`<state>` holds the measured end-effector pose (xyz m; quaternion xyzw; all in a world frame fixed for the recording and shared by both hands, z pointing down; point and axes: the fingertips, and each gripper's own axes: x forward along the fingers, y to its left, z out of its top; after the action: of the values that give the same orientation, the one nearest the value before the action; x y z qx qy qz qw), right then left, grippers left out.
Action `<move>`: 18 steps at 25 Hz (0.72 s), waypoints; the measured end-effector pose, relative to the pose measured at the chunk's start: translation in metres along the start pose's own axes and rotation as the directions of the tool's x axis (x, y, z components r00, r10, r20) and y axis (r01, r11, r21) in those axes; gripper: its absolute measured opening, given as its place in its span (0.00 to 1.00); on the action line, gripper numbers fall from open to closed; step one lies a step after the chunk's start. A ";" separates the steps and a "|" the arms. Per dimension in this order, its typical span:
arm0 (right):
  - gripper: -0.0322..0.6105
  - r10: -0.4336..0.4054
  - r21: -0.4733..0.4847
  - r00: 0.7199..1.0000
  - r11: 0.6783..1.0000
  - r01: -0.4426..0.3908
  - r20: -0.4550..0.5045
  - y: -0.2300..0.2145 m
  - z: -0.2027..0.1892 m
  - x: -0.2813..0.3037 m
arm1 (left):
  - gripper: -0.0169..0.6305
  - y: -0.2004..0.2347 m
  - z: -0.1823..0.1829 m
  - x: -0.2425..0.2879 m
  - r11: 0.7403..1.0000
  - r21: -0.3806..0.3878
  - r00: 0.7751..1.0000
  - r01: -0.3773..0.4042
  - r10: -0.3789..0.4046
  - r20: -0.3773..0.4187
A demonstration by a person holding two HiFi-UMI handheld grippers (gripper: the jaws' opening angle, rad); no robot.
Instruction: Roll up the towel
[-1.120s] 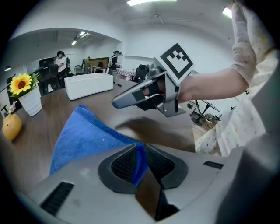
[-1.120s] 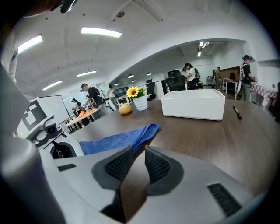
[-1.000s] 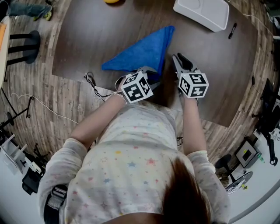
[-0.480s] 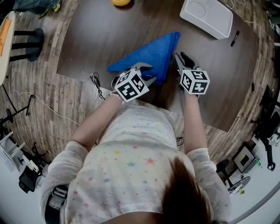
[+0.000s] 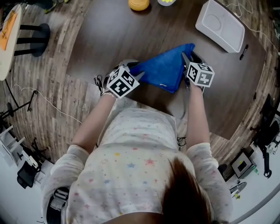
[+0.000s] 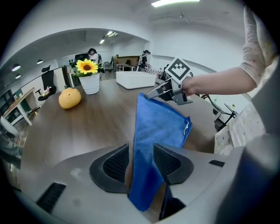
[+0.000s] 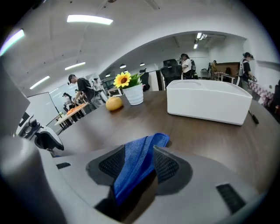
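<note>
The blue towel lies folded in a triangle on the dark wooden table, stretched between both grippers. My left gripper is at the towel's left corner. Its jaws have just been opening, and the towel runs between the pads with a gap on one side, so it is not pinched. My right gripper is shut on the towel's right corner, and the cloth fills the space between its pads. From the left gripper view, the right gripper holds the far end lifted.
A white bin stands at the table's far right with a black pen beside it. An orange fruit and a sunflower pot sit at the far edge. Cables hang off the near left edge.
My left gripper slid left along the towel's near edge to its left corner. The right gripper moved forward to the right corner. The towel now spans between them.
</note>
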<state>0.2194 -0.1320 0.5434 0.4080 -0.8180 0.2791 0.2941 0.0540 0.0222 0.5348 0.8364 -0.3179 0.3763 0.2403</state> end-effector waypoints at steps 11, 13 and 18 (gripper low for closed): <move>0.20 -0.068 -0.110 0.996 0.992 0.062 -0.057 0.014 0.014 0.039 | 0.28 0.026 -0.042 -0.010 0.997 -0.027 0.997 0.072 -0.072 -0.009; 0.20 -0.062 -0.138 0.996 0.989 0.053 -0.060 0.016 0.024 0.049 | 0.28 0.028 -0.042 -0.010 0.997 -0.009 0.997 0.076 -0.076 -0.003; 0.20 -0.041 -0.229 0.996 0.973 0.022 -0.077 0.024 0.054 0.080 | 0.28 0.026 -0.043 -0.010 0.994 -0.028 0.994 0.110 -0.110 0.015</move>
<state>0.1463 -0.1977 0.5588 0.3728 -0.8254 0.1951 0.3765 0.0097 0.0359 0.5572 0.8516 -0.2782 0.3525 0.2704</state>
